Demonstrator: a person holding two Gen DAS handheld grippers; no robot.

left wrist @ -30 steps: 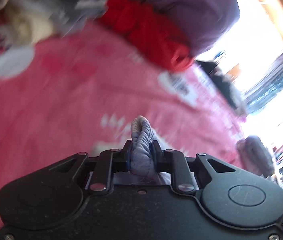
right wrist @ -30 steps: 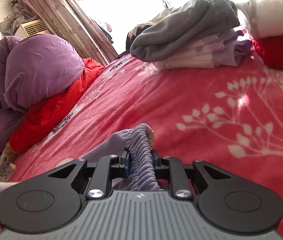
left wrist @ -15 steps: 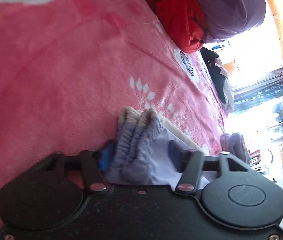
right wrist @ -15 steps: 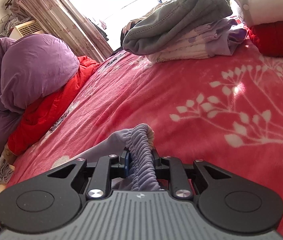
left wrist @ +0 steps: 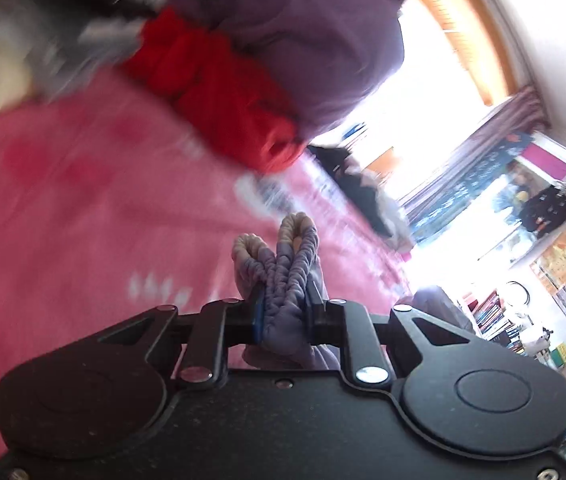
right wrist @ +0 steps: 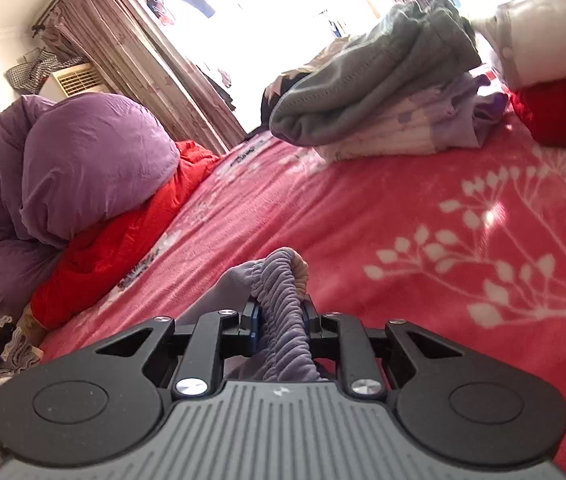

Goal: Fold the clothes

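Both grippers clamp the gathered waistband of a lilac garment above a pink bedspread.

The left gripper point(left wrist: 283, 308) pinches two bunched folds of the lilac garment point(left wrist: 283, 280) between its closed-in fingers, the cream-lined loops sticking up past the tips. The right gripper point(right wrist: 281, 320) squeezes the same ribbed elastic band point(right wrist: 283, 300). Beyond lies the pink bedspread point(right wrist: 363, 220), with a purple duvet point(right wrist: 91, 160) atop a red quilt point(right wrist: 123, 240), and a stack of folded clothes point(right wrist: 383, 100) farther back.
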